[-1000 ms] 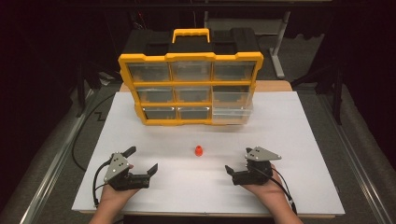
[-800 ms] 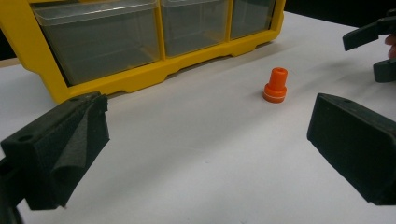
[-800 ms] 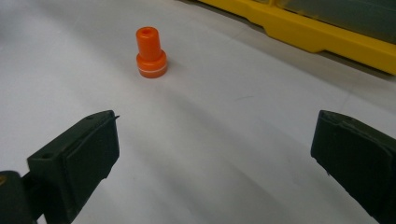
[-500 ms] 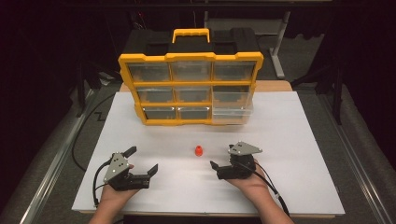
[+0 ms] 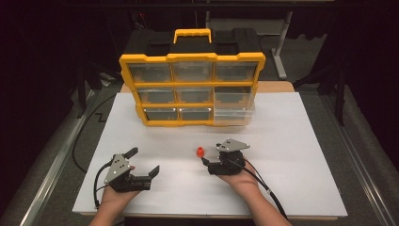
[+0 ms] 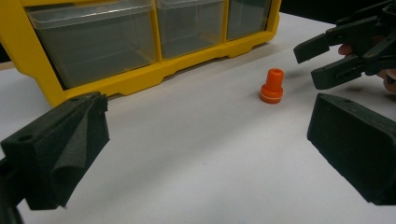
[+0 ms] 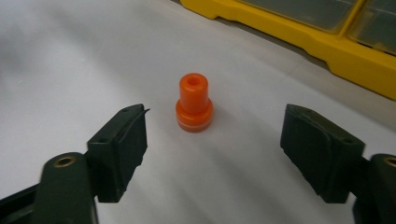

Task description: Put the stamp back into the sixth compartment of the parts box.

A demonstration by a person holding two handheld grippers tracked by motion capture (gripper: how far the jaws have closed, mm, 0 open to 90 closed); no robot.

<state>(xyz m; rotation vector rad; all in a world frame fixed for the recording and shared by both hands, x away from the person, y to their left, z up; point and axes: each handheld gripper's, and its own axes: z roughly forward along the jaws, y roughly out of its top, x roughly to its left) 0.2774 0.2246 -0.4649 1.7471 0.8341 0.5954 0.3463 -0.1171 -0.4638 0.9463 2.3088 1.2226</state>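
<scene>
Both fingers apart | right gripper [image 5: 205, 161] nearer orange plug [image 5: 201, 151], closing | left gripper [image 5: 143, 162] unmoved

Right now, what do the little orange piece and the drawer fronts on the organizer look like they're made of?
Orange stepped plug: probably moulded plastic or rubber, with a smooth, slightly glossy skin and a hole in the top. Organizer drawers: clear, faintly hazy plastic, see-through to the inside. Organizer frame: opaque yellow plastic, satin finish.

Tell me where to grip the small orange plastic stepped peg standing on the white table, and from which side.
Grip the orange peg at its wider round base, coming in level from the right gripper's side. It stands upright with a narrower hollow neck on top, and the open jaws, which have just been closing, already point at it without touching.
</scene>
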